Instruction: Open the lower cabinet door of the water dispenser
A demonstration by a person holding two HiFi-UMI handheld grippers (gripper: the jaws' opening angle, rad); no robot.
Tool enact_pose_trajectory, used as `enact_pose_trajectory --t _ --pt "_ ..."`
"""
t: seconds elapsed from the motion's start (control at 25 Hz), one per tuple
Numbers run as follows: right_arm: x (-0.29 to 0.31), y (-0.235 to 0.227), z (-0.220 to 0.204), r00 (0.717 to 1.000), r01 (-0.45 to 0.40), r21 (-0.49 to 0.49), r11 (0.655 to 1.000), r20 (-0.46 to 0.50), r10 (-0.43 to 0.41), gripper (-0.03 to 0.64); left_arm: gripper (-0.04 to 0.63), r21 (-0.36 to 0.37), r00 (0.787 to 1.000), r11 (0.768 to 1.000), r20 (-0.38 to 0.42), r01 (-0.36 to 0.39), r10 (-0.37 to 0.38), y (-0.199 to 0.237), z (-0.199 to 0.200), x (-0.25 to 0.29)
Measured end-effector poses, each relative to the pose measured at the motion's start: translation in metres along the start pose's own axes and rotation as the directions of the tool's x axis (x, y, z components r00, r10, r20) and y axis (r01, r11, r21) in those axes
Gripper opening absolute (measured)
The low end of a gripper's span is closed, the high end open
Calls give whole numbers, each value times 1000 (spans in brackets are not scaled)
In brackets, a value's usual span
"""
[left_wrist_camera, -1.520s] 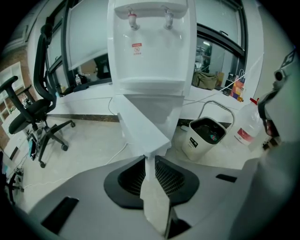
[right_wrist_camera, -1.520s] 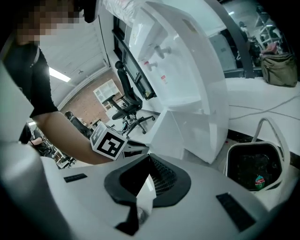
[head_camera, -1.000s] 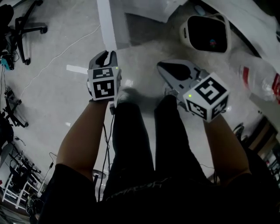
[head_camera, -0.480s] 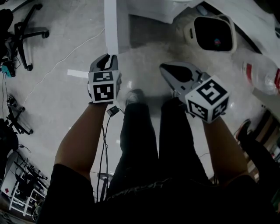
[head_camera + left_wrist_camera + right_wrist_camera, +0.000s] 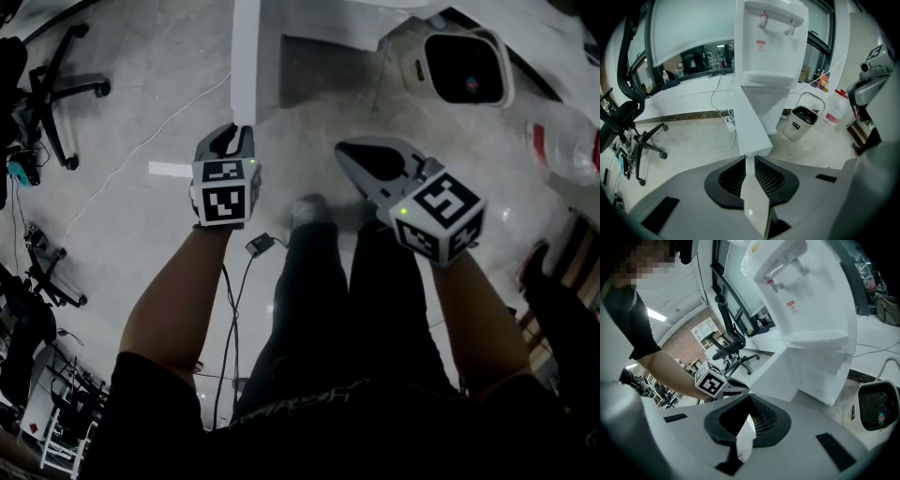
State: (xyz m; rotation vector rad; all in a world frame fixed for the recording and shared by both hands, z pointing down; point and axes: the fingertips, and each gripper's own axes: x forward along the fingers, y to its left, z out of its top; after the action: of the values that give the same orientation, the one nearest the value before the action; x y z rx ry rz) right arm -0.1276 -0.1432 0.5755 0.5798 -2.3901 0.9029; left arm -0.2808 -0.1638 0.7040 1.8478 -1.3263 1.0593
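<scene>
**Shallow pinch on the door edge could slip**

The flat white lower cabinet door (image 5: 246,56) stood swung out from the tall white plastic water dispenser (image 5: 768,47) at 12 o'clock, its free end pinched by the left tongs (image 5: 232,139). The right tongs (image 5: 349,153) were closed and empty. Pulling off the hinge arc could slip that shallow pinch, or drag the dispenser.

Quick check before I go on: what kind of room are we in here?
Most likely an office or lab workspace: rolling office chairs on a hard floor, a long white desk, and a freestanding water dispenser, its cabinet door swung out, beside a waste bin.
</scene>
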Motion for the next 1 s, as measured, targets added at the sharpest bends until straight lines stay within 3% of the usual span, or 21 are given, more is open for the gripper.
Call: enact_pose_trajectory --t 0.4,1.0 --pt "14 18 18 1000 14 6 1000 -4 -14 14 55 38 1000 999 -15 19 -18 28 -2 -4" --pt "22 17 29 998 57 15 998 5 -57 14 49 86 999 996 -48 -11 15 73 -4 -5"
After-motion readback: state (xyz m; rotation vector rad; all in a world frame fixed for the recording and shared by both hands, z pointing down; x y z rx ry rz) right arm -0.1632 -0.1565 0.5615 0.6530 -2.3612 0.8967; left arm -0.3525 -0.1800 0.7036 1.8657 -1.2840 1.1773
